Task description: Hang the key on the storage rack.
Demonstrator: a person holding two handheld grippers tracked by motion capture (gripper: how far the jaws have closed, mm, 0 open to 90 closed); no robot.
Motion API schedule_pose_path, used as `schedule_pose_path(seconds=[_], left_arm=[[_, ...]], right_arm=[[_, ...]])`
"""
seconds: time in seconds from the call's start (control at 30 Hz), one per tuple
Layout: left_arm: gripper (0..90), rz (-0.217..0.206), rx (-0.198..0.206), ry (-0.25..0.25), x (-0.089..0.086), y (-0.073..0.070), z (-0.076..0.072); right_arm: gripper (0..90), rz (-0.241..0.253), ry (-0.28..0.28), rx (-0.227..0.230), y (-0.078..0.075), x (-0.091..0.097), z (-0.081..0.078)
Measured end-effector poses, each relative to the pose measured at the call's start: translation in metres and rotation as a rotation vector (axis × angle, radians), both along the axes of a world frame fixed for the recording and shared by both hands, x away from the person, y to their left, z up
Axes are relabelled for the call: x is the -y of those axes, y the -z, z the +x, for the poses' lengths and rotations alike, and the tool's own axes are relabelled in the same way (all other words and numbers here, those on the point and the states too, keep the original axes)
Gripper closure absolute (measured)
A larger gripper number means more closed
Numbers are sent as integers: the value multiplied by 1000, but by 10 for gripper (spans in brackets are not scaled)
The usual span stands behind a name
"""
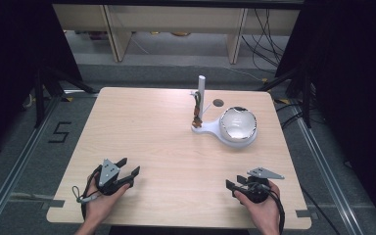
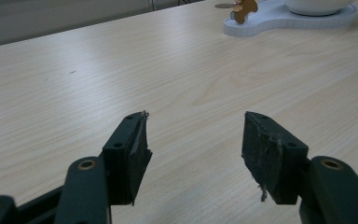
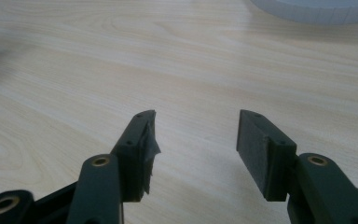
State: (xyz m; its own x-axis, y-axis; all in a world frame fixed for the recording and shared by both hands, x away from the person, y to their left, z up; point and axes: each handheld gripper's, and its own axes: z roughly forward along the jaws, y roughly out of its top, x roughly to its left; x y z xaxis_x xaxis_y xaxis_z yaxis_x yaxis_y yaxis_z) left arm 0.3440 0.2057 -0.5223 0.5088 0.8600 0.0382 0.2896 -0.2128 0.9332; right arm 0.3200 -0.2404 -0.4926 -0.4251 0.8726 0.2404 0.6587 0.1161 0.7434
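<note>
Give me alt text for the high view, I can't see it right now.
Two hands rest at the near edge of a light wooden table, left tongs and right tongs both open and empty. Far right stands a white stand with an upright post and a bowl.

right gripper (image 3: 196, 135) jaws held apart, nothing between | light wood table (image 3: 98, 70) seen beneath | white base (image 3: 317, 10) edge beyond the gripper, well apart

light: even, overhead | surroundings: dark | shadows: soft | glare: slight on table (image 1: 166, 142) | focus: far objects blurred
</note>
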Motion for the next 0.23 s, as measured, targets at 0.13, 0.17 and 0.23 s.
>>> schedule_pose_path(seconds=[0.13,0.17,0.23], left_arm=[[401,9,-1,10,0,0,0],[401,9,-1,10,0,0,0],[399,6,-1,13,0,0,0]], right_arm=[[477,-13,1,45,3,0,0],[477,-13,1,45,3,0,0],[477,6,-12,70,5,-1,-1]])
